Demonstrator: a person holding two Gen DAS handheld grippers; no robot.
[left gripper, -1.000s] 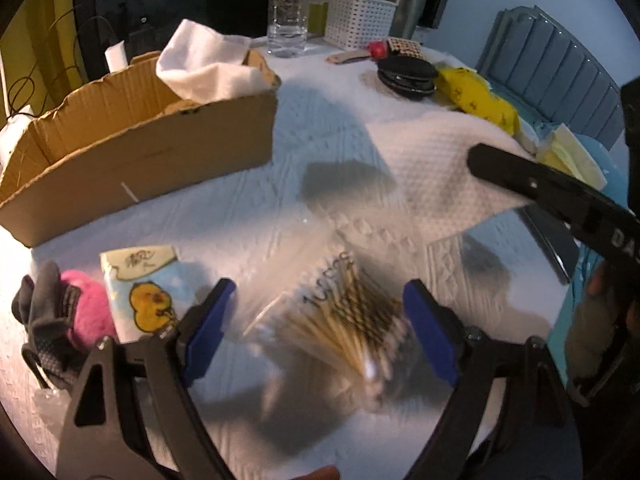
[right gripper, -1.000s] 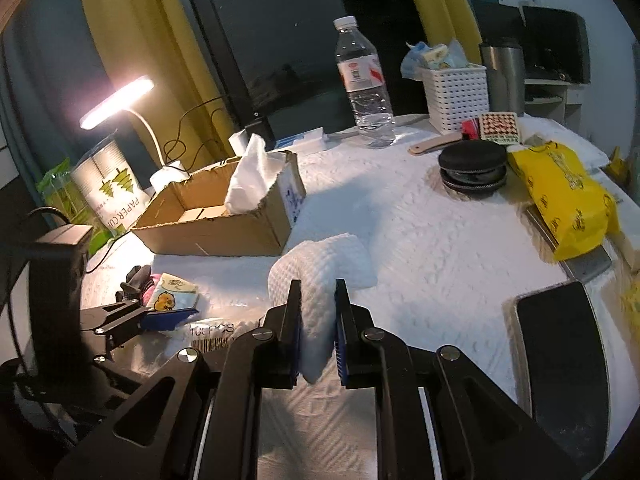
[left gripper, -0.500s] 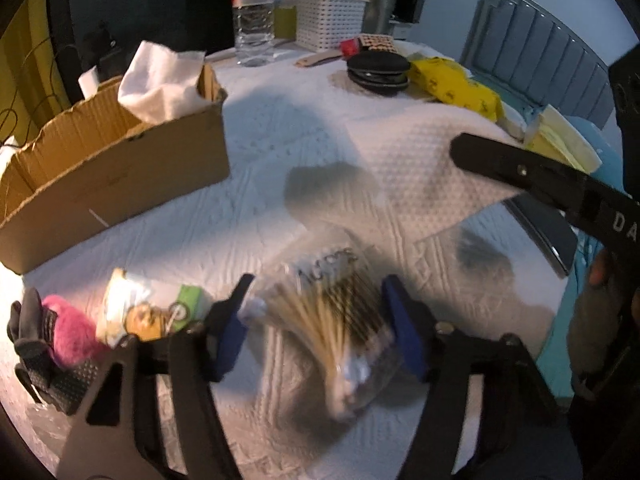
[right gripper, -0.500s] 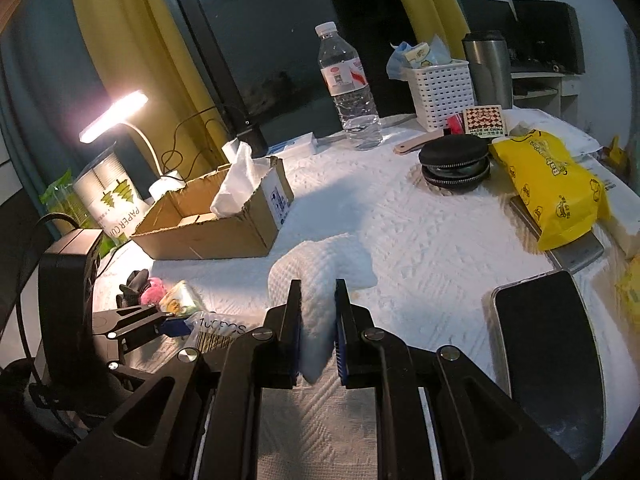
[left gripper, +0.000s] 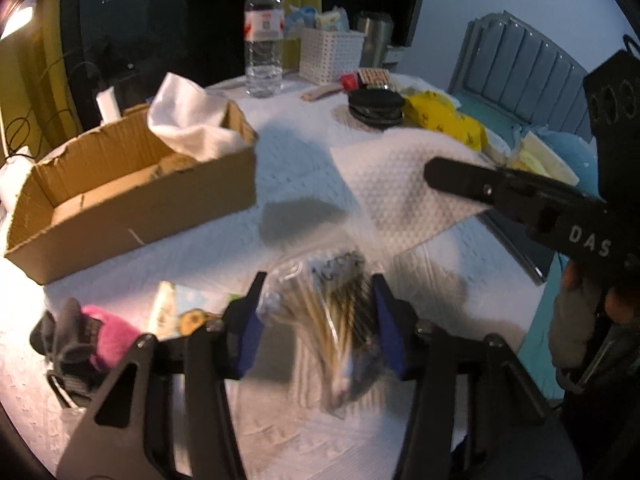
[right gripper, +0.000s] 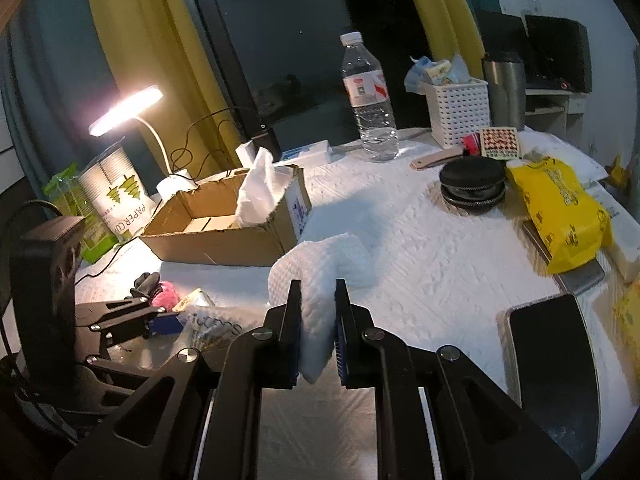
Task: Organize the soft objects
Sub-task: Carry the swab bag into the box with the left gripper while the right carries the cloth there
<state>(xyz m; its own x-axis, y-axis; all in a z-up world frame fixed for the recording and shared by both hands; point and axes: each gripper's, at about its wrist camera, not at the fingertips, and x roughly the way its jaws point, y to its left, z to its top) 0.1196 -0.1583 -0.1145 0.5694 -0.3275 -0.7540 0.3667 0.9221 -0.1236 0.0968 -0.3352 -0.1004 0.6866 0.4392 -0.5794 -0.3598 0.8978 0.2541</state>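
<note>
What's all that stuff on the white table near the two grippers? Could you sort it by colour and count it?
White: 3, the folded paper towel, the tissue in the box, the lattice basket
Yellow: 1, the printed bag
Brown: 1, the cardboard box
Pink: 1, the fuzzy ball
Black: 1, the round zip case
Clear: 2, the water bottle, the cotton swab bag
Total: 9
</note>
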